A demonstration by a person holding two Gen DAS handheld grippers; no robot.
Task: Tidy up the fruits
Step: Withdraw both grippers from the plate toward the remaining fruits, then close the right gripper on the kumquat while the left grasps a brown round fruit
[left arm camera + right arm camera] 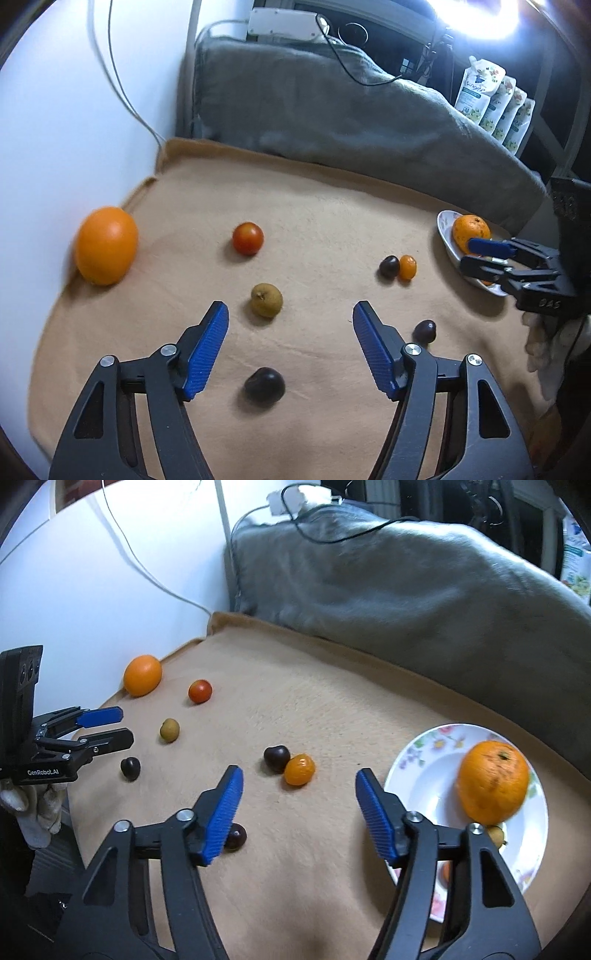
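Fruits lie scattered on a tan cloth (332, 206). My left gripper (290, 306) stands open above a dark plum (264, 384), whose sides the pads do not touch; a yellow-brown fruit (266, 304) sits just past the tips. Farther off are a tomato (248, 238) and a large orange (106, 245). My right gripper (299, 771) is open over a kumquat (299, 771) and a dark plum (276, 758); another plum (236, 836) peeks from behind its left finger. A floral plate (424, 746) at the right holds an orange (493, 781) and small, half-hidden fruits.
A grey blanket (332, 103) is heaped along the far edge of the cloth. The white wall (74, 110) with a cable runs along the left. Refill pouches (491, 99) stand at the back right. A gloved hand (33, 808) holds the left gripper.
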